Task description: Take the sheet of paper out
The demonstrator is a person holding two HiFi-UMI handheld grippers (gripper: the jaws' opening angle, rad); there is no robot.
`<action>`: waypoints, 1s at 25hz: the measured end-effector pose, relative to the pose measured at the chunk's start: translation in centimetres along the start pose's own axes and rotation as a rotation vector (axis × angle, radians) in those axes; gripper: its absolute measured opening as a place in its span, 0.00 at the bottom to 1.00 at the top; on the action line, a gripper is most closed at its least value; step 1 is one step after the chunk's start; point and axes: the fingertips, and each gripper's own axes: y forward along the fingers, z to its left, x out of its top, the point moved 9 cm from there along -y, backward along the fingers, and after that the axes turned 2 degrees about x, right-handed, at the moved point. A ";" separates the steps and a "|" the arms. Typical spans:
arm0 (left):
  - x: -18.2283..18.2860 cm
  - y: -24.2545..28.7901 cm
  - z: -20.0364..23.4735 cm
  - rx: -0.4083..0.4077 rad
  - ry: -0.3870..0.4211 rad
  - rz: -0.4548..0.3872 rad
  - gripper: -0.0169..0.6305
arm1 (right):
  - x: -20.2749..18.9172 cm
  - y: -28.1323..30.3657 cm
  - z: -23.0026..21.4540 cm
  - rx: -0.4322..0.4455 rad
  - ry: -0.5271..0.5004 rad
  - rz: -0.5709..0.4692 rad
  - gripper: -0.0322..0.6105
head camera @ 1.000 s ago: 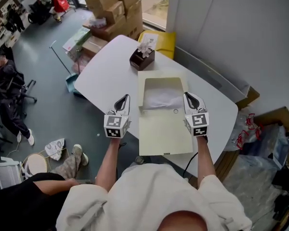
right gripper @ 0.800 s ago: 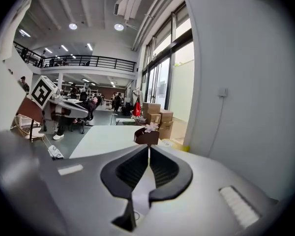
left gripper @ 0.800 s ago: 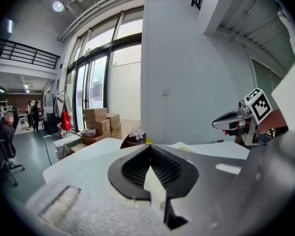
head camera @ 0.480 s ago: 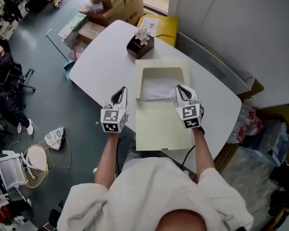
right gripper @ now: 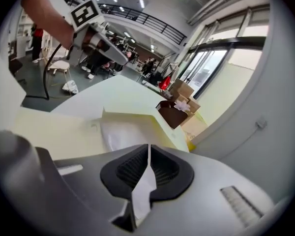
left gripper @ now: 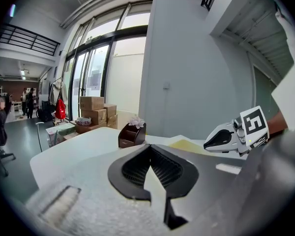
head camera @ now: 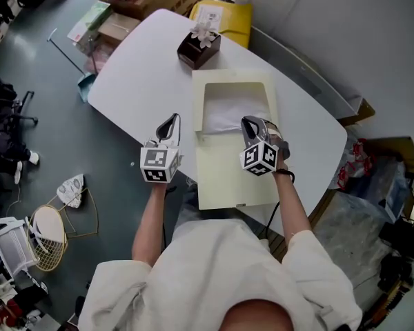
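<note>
- Head view: a cream envelope lies open at the white table's near edge, with the sheet of paper in its pocket. A brown holder at the far edge holds something white.
- Left gripper view: the left gripper has its jaws together, empty.
- Right gripper view: the right gripper has its jaws together, empty, over the envelope.

I see a pale yellow envelope against the plain white table, and the sheet of paper in it is white. My left gripper and right gripper are light grey with black ribbed pads, each bearing black-and-white square markers. The box is dark brown, its flower white, the floor grey-blue.
</note>
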 end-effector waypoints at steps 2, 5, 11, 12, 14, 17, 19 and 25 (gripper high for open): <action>-0.5 0.1 0.4 -0.005 -0.006 0.006 0.03 | -0.1 0.8 0.8 0.016 -0.067 0.028 0.06; -1.0 0.3 0.8 -0.011 -0.013 0.015 0.03 | -0.6 1.7 1.9 0.041 -0.145 0.068 0.06; -1.6 0.5 1.0 -0.020 -0.033 0.029 0.03 | -2.1 3.3 4.0 0.080 -0.232 0.132 0.17; -1.9 0.5 1.1 -0.022 -0.033 0.032 0.03 | -2.5 3.6 4.4 0.091 -0.240 0.143 0.18; -2.3 0.5 1.1 -0.024 -0.033 0.039 0.03 | -3.2 4.2 5.1 0.111 -0.249 0.166 0.20; -2.4 0.3 1.1 -0.019 -0.050 0.056 0.03 | -4.1 5.0 5.9 0.125 -0.250 0.194 0.22; -3.0 0.1 1.3 -0.016 -0.051 0.064 0.03 | -4.5 5.5 6.1 0.110 -0.258 0.210 0.26; -4.1 -0.2 1.5 -0.010 -0.051 0.085 0.03 | -4.8 6.9 5.9 0.086 -0.274 0.235 0.26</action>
